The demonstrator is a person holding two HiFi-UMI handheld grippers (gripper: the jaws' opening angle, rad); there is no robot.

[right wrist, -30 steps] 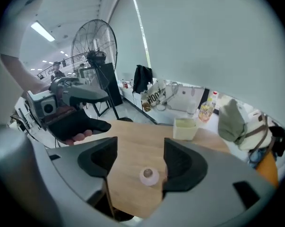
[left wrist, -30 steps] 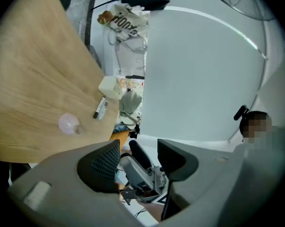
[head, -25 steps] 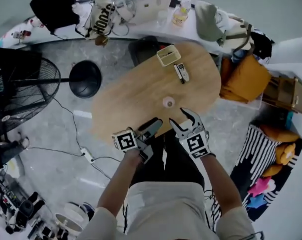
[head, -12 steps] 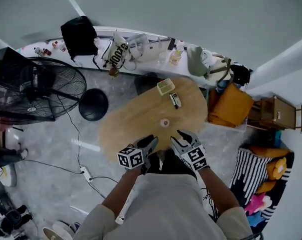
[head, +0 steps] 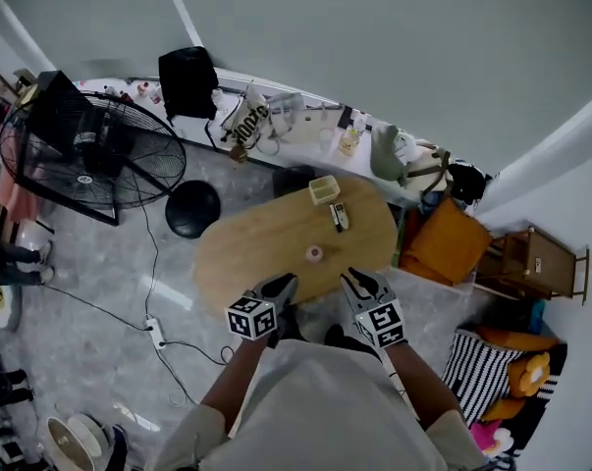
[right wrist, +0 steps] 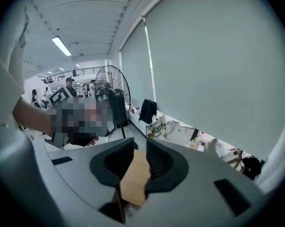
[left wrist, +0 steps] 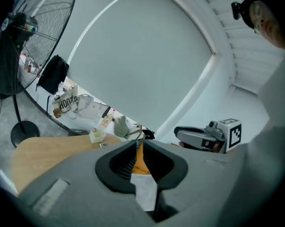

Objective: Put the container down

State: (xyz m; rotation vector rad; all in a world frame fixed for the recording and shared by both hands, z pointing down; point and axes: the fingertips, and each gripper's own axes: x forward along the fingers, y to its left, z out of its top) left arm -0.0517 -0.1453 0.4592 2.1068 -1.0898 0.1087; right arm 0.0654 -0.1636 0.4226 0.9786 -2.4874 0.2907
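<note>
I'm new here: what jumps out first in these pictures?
An oval wooden table sits mid-floor in the head view, holding only a small cream container, a remote and a little cup. By its near edge the left gripper and right gripper have just been closing their jaws, with nothing between them. A big black fan stands at the left.

Left gripper (head: pixel 279 287) and right gripper (head: pixel 360 281) rise clear of table (head: pixel 266 243); both jaws have just been closing, empty.
</note>
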